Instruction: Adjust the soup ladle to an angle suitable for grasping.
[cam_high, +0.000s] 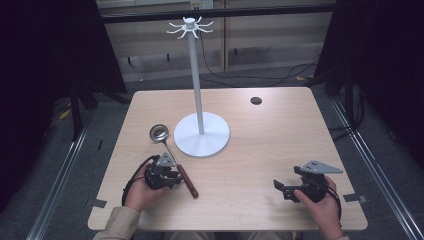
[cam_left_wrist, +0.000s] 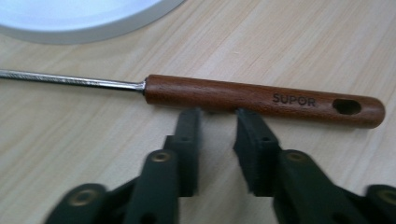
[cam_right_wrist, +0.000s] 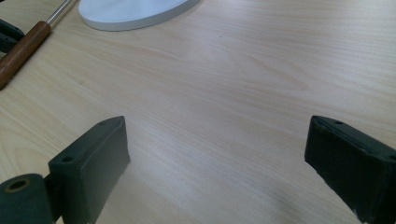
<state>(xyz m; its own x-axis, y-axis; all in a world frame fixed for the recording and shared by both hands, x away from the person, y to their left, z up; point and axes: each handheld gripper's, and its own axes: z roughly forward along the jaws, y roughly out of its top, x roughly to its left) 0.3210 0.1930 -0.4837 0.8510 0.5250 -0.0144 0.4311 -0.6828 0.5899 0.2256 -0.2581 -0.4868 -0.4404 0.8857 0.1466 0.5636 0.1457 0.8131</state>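
Observation:
A steel ladle (cam_high: 159, 132) with a brown wooden handle (cam_high: 187, 179) lies on the wooden table (cam_high: 260, 145), left of the white hook stand (cam_high: 201, 135). My left gripper (cam_high: 175, 177) sits right beside that handle. In the left gripper view its jaws (cam_left_wrist: 218, 114) stand a little apart, and their tips just reach the near side of the handle (cam_left_wrist: 261, 99) without clasping it. My right gripper (cam_high: 280, 189) rests near the front right of the table. Its jaws (cam_right_wrist: 217, 144) are spread wide over bare wood.
The stand's round base (cam_left_wrist: 70, 18) lies just beyond the ladle's shaft, and its tall pole ends in a ring of hooks (cam_high: 189, 27). A small dark disc (cam_high: 256, 100) sits at the table's far right. Dark frames and cables surround the table.

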